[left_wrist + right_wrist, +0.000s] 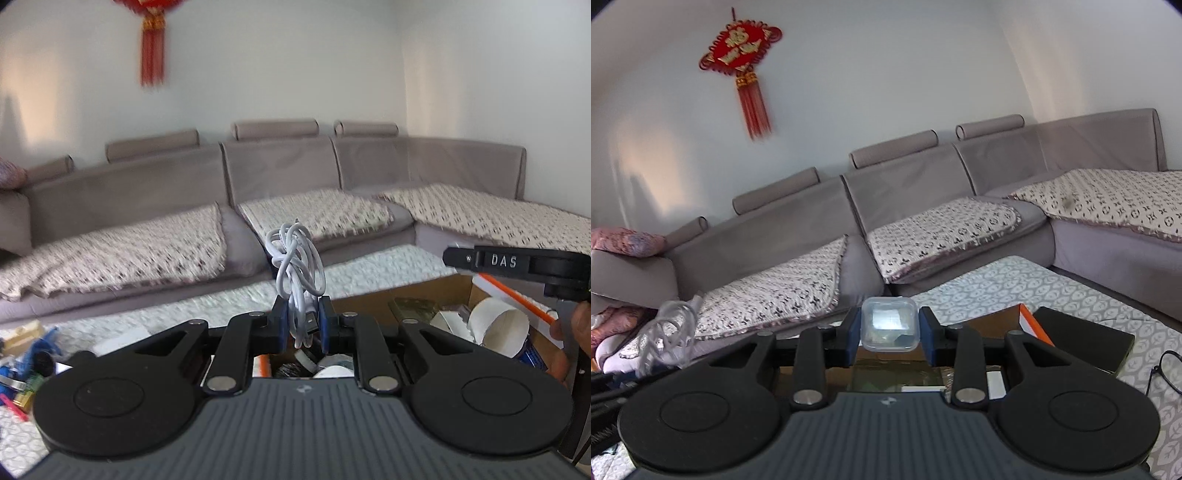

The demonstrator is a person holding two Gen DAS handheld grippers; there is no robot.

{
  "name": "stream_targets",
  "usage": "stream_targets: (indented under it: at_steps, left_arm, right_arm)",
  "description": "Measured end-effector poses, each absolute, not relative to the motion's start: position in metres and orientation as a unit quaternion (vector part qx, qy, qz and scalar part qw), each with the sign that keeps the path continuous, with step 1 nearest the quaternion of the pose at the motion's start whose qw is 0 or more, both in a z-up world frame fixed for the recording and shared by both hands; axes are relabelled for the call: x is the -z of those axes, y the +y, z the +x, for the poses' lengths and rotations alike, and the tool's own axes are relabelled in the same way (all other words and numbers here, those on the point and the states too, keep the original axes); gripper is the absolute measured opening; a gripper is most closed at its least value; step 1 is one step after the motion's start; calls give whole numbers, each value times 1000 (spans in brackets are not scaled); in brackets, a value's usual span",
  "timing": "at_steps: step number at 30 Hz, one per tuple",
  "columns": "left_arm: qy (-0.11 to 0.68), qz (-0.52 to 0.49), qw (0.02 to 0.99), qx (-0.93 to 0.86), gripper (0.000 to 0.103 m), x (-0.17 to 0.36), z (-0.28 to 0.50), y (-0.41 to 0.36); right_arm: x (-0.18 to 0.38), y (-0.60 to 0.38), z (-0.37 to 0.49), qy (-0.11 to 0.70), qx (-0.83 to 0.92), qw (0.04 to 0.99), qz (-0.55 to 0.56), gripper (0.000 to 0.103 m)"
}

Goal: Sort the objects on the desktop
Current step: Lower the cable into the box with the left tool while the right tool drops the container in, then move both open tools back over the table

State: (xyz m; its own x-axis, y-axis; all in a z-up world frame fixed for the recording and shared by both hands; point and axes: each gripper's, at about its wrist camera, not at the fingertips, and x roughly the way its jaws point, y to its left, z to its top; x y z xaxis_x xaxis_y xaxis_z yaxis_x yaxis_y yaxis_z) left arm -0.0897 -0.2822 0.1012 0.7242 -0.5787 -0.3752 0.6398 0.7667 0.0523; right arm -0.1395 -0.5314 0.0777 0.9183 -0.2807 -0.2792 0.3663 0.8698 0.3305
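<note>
My left gripper (302, 325) is shut on a coiled white USB cable (297, 273) that stands up above the blue pads, its plug hanging between them. It hovers over a cardboard box (428, 288) holding white tape rolls (495, 325) and other items. The right gripper's side (517, 262), marked DAS, reaches in from the right with a hand behind it. In the right wrist view my right gripper (888, 332) is shut on a small clear plastic box (888, 325), held above the same cardboard box (993, 321). The white cable (670, 332) shows blurred at the left.
A grey sofa (280, 177) with patterned cushions runs behind the patterned tablecloth (1015, 288). Loose small items (29, 354) lie at the left of the table. A black flat case (1086, 339) and eyeglasses (1167, 373) lie right of the box. An orange-edged item (517, 299) leans in the box.
</note>
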Motion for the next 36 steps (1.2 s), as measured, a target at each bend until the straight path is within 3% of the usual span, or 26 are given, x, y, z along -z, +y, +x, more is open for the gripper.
stream_targets:
  at_steps: [7,27,31,32,33,35,36]
  left_arm:
    - [249,94,899,347,18,-101,-63,-284]
    - [303,104,884,340,20,-88,-54,-282]
    - [299,96,885,344,33,-91,-53,-281]
    - [298,96,885,346,36,-91,-52,-280]
    - [296,96,884,348,39,-92,-51,-280]
    - [288,95,888,345,67,-93,-52,-279]
    - [282,93,890,346,72,-94,-54,-277]
  right_arm:
    - [-77,-551,-140,109,181,952,222,31]
    - [-66,-563,-132,150,245,928,237,33]
    - [-67,-563,-129,149,252,927,233,36]
    - [-67,-562,-129,149,252,927,233,39]
    - [-67,-561,-129,150,253,928,230,50]
    - [-68,-559,-129,146,255,929,224,64]
    - [-69,-558,-130,142,256,930,223,70]
